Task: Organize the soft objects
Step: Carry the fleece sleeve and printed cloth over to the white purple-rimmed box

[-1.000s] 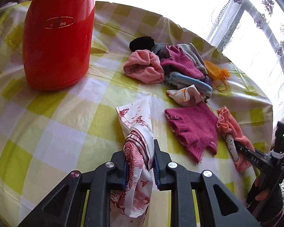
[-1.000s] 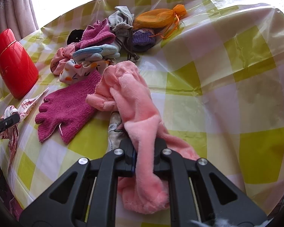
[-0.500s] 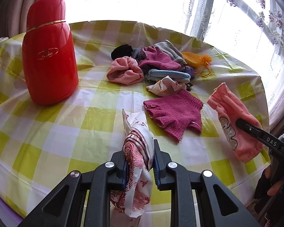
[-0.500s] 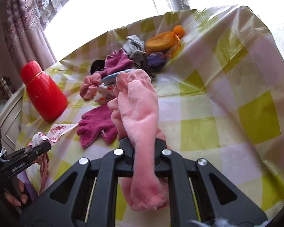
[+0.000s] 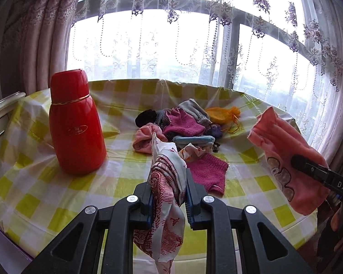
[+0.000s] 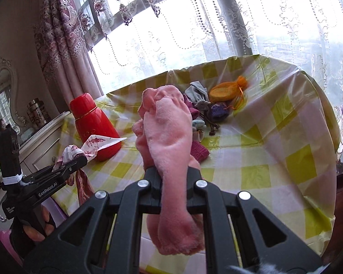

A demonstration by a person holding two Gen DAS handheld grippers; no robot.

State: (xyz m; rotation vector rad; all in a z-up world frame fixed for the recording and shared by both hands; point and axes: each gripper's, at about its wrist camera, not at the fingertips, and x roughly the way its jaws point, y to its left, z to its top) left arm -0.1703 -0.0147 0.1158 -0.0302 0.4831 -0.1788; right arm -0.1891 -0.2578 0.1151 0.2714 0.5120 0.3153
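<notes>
My left gripper (image 5: pixel 168 182) is shut on a white cloth with red print (image 5: pixel 167 182), held up off the table; the same cloth (image 6: pixel 91 146) shows in the right wrist view. My right gripper (image 6: pixel 172 173) is shut on a fluffy pink sock (image 6: pixel 169 141), also lifted; in the left wrist view that pink sock (image 5: pixel 283 157) hangs at the right. On the table lie a magenta knitted glove (image 5: pixel 209 171) and a pile of soft things (image 5: pixel 183 125): a pink piece, magenta knit, grey cloth, an orange pouch (image 5: pixel 221 115).
A tall red flask (image 5: pixel 76 123) stands at the table's left. The yellow-and-white checked tablecloth (image 5: pixel 34 182) covers a round table by a curtained window. A white cabinet (image 6: pixel 41 141) with jars stands at the far left.
Both grippers have risen and pulled back from the table, each lifting its piece clear of the cloth. The views have tilted up, bringing window and curtains into sight.
</notes>
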